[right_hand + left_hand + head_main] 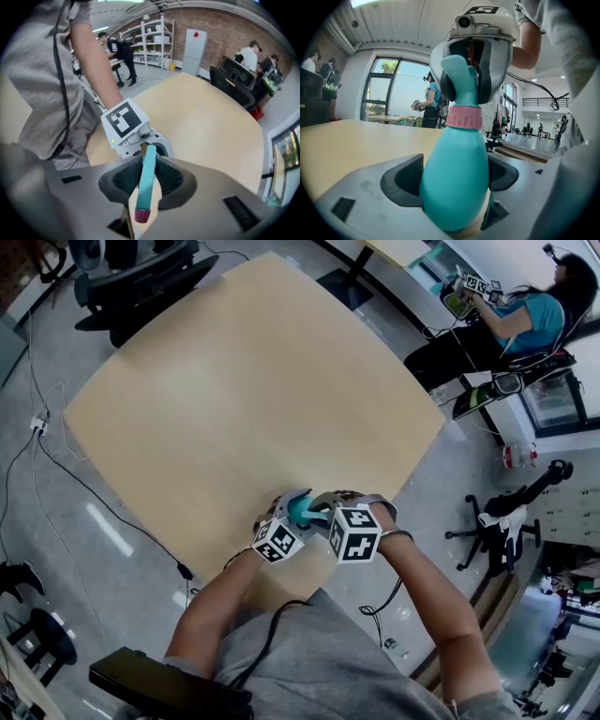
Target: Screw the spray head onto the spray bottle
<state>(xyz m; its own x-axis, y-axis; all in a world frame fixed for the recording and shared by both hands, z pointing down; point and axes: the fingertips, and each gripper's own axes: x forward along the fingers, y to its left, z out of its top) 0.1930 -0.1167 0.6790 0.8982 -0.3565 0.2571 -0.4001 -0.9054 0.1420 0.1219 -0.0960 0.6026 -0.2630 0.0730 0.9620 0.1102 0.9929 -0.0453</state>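
My left gripper (454, 180) is shut on the lower body of the teal spray bottle (457, 164), which stands upright between its dark pads (405, 180). A pink collar (464, 117) rings the bottle's neck. Above the collar is the teal spray head (461, 75), with my right gripper (471, 70) closed around it from above. In the right gripper view the spray head (147, 180) runs as a narrow teal strip between the pads (123, 180), ending in a pink nozzle (142, 215). From the head view, both grippers meet over the bottle (302, 510) near the table's front edge.
The wooden table (244, 381) stretches bare ahead of the grippers. A seated person (525, 315) is off the far right corner. Office chairs (131, 277) stand at the back left, another chair (502, 521) at the right. Cables (56, 465) lie on the floor at left.
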